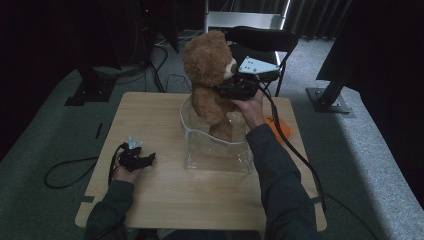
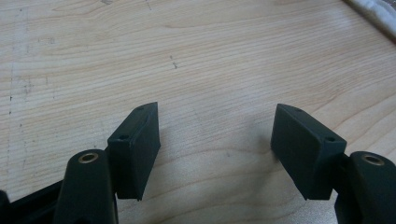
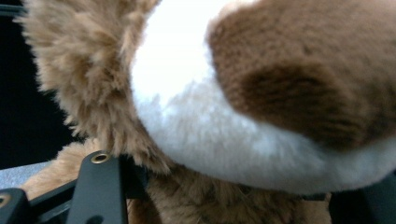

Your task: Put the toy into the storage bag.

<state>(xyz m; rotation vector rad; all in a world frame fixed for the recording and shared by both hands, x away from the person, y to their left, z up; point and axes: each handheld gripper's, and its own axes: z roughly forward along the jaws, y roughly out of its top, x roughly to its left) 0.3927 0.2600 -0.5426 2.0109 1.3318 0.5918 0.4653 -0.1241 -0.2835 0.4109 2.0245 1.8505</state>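
A brown teddy bear with a white muzzle hangs upright, its legs down inside a clear plastic bag that stands open on the wooden table. My right gripper is shut on the bear at the neck, coming in from the right. In the right gripper view the bear's muzzle and fur press close, and the right gripper has its jaws sunk into the fur under the chin. My left gripper rests on the table left of the bag, open. Nothing but bare wood lies between the pads of the left gripper.
An orange object lies on the table right of the bag, partly behind the right forearm. A black chair stands beyond the far edge. Dark stands and cables sit on the floor at both sides.
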